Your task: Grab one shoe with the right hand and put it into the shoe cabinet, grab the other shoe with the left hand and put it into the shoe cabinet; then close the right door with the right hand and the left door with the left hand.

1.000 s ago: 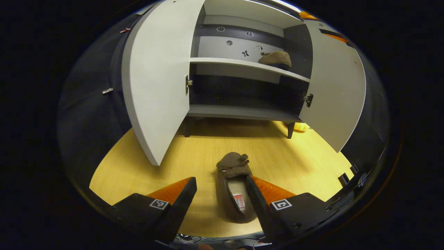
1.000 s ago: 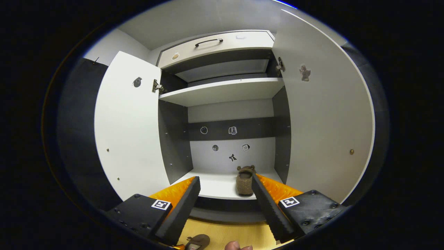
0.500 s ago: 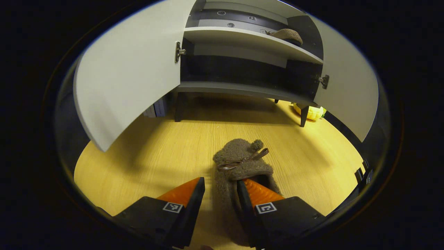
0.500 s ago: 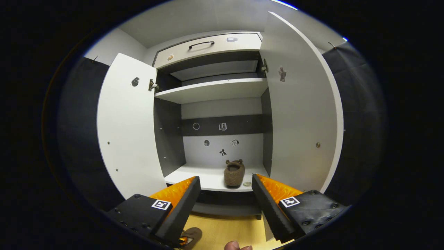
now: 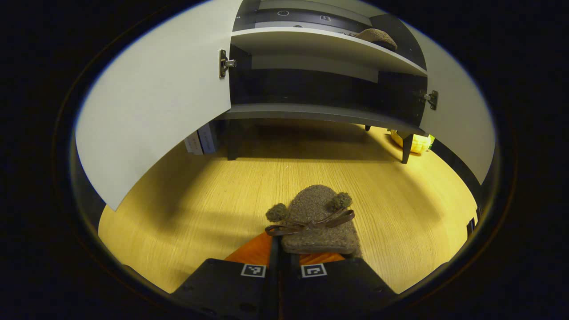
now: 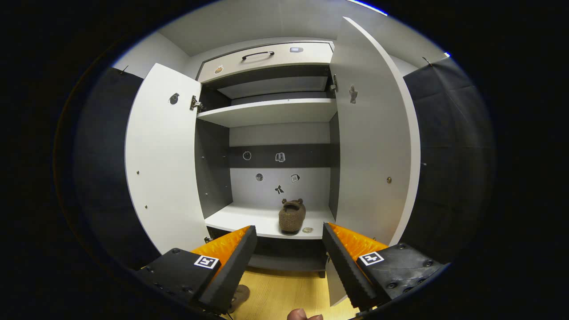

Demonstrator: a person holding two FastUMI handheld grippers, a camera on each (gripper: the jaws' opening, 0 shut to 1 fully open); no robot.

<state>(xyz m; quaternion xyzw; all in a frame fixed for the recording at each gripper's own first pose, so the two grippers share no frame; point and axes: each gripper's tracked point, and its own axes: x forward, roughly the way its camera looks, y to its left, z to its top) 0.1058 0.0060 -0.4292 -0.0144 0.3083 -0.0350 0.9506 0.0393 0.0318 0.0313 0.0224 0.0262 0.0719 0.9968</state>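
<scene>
Wooden flooring (image 5: 213, 200) runs up to a pale shoe cabinet (image 6: 266, 113) with both doors swung wide. On that floor, in the left gripper view, the left gripper (image 5: 284, 255) is pressed together on the side wall of a brown fuzzy shoe (image 5: 318, 222) with a bow on its toe. In the right gripper view, the right gripper (image 6: 289, 244) is spread apart and holds nothing; the other shoe (image 6: 292, 216) sits on the middle shelf (image 6: 242, 220), toe pointing inward.
</scene>
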